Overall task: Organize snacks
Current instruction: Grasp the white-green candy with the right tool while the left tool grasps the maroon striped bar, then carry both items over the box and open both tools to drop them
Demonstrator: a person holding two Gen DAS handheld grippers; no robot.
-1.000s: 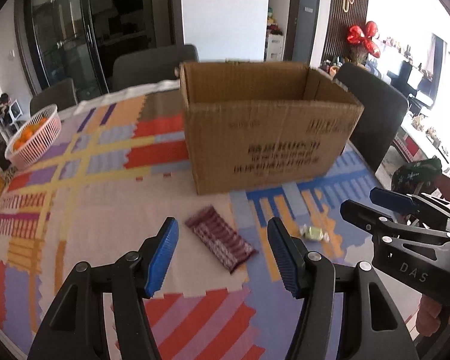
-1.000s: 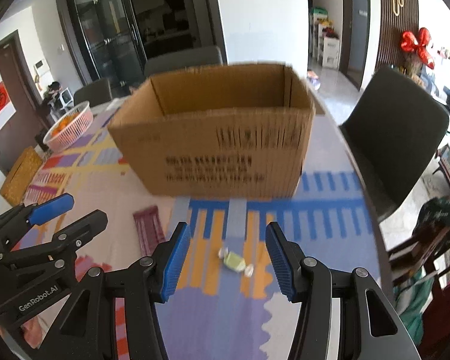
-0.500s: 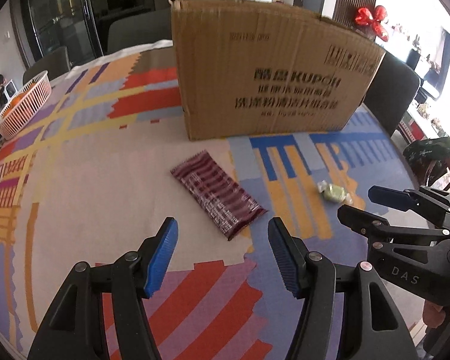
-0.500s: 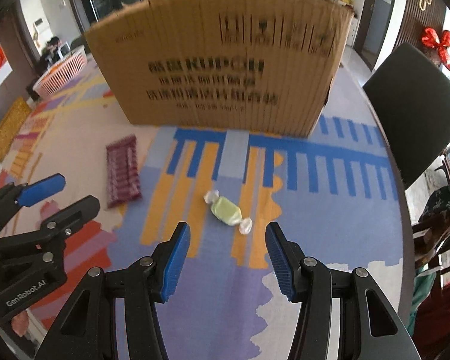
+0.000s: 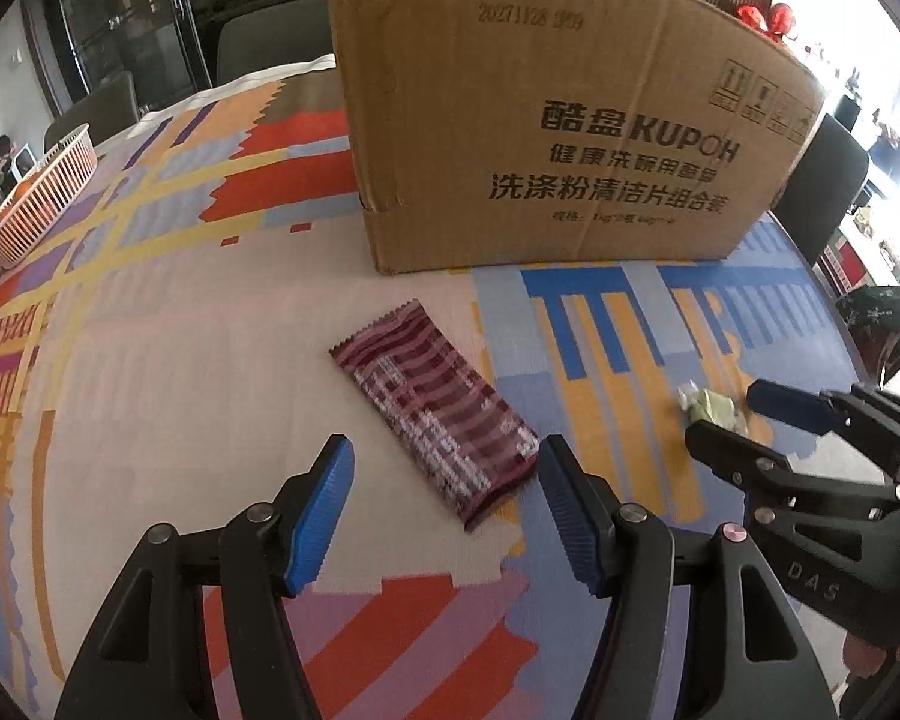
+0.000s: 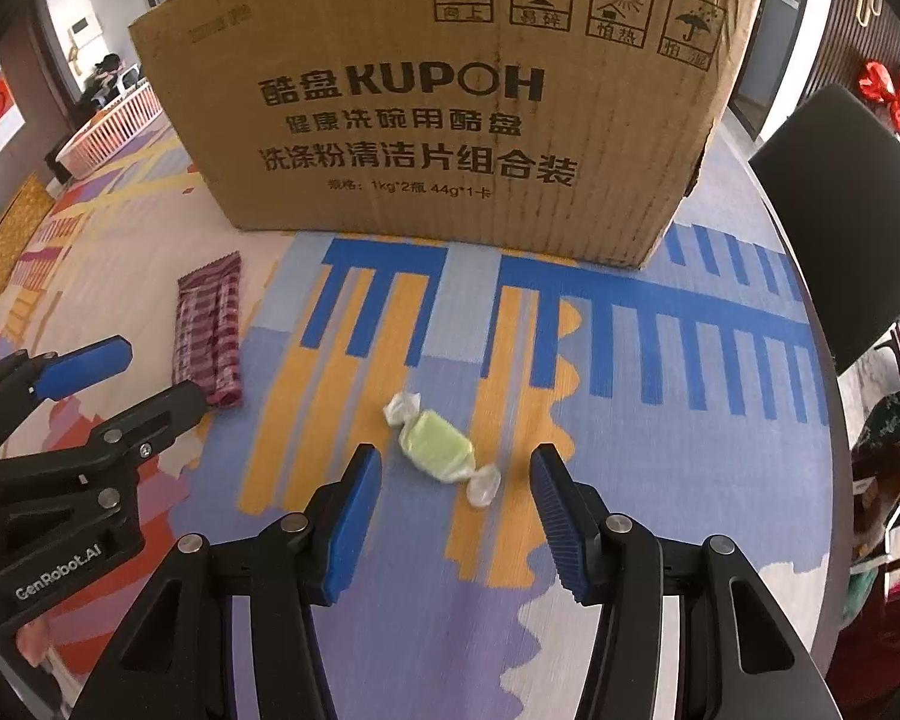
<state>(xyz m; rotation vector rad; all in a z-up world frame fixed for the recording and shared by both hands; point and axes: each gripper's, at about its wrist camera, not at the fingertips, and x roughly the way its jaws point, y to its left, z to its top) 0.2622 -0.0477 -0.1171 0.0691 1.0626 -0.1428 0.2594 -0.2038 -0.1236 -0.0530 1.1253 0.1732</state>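
Both grippers, left (image 5: 444, 507) and right (image 6: 456, 507), hover half open and empty over a bright patterned tablecloth (image 5: 150, 360): striped wrapper (image 5: 435, 411) ahead of the left, green candy (image 6: 438, 444) before the right. Beyond stands a cardboard box (image 5: 570, 120); dark chairs (image 6: 840, 228) and perhaps glass doors (image 5: 120, 18) behind.

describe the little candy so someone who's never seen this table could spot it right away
Start at the big cardboard box on the patterned tablecloth. In front of it, on the blue and orange stripes, lies the candy, ahead of the right gripper and its open jaws. It is small, pale green and twist-wrapped, unlike the long maroon striped packet beside it.
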